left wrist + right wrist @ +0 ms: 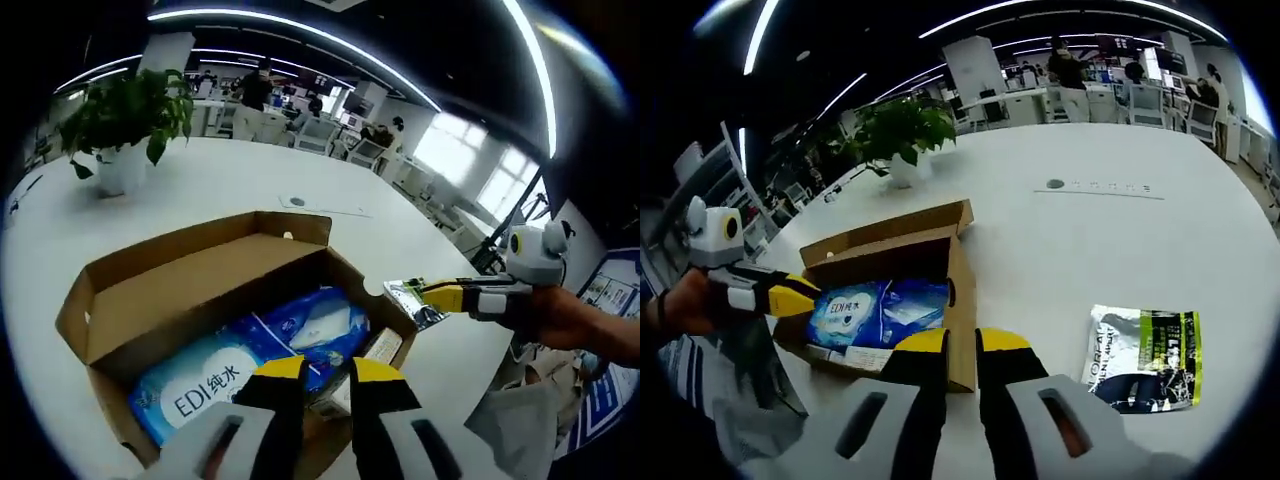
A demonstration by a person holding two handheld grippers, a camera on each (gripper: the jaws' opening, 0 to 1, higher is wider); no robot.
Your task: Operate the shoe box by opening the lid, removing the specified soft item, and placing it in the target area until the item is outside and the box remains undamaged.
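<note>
The brown cardboard shoe box (180,290) stands on the white table with its lid folded back. Inside lies a blue pack of wipes (215,385) with a second blue soft pack (320,325) beside it and a small white box at the near corner. My left gripper (328,375) hovers over the box's near edge, jaws close together with nothing between them. My right gripper (440,296) is off the box's right side, just over a silver and green sachet (410,300). In the right gripper view the right gripper (963,350) is shut at the box wall (958,320), and the sachet (1145,360) lies flat on the table to the right. The left gripper (790,297) reaches in over the blue pack (855,310).
A potted plant (125,120) stands on the far side of the white table (230,185); it appears again in the right gripper view (905,135). A person's hand (570,320) holds the right gripper. Desks, chairs and people fill the office behind.
</note>
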